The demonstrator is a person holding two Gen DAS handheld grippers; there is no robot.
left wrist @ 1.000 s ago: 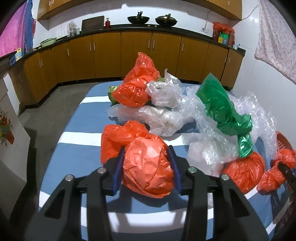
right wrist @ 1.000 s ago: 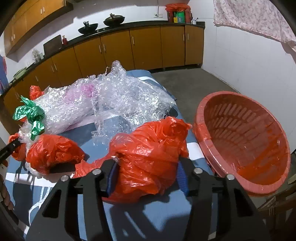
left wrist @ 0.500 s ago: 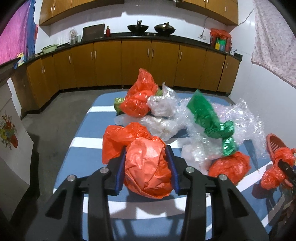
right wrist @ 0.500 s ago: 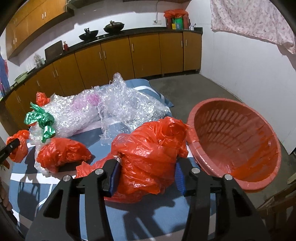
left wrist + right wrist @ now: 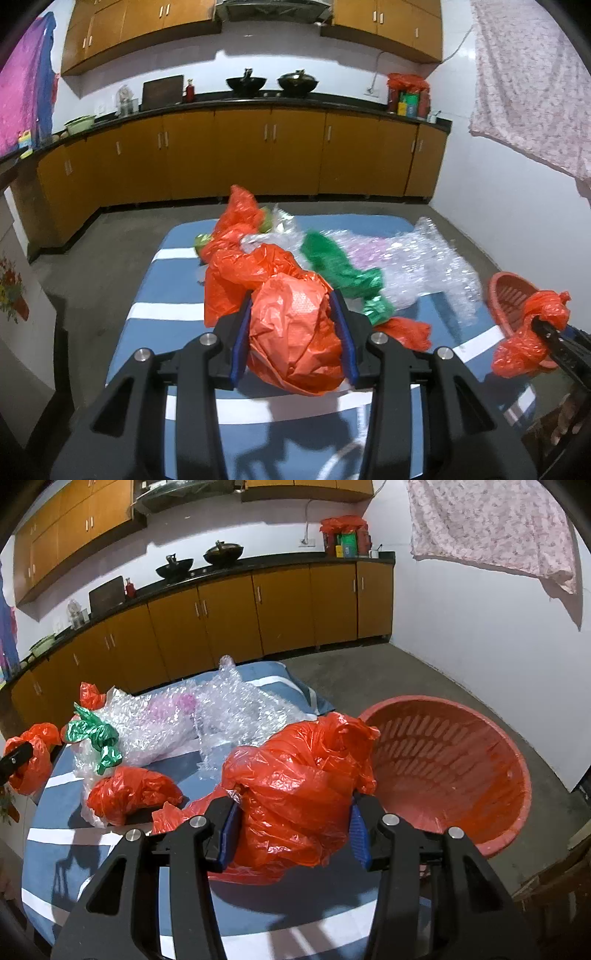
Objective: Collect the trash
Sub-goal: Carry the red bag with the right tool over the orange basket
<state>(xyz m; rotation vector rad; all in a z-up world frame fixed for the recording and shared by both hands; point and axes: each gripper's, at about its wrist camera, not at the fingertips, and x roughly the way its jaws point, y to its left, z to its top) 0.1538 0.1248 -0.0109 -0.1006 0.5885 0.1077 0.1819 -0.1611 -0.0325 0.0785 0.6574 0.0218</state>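
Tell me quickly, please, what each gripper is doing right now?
Left gripper: shut on an orange bag.
Right gripper: shut on a red bag.

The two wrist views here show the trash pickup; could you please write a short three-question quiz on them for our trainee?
1. True or false: the left gripper is empty.
2. What stands just beyond the bag in the right gripper? A) red basket B) cardboard box C) metal bucket
3. Fill in: the clear crumpled trash on the striped blue cloth is ____ wrap.

Key: 1. False; it clamps an orange bag. 2. A, the red basket, beyond the red bag. 3. Bubble wrap.
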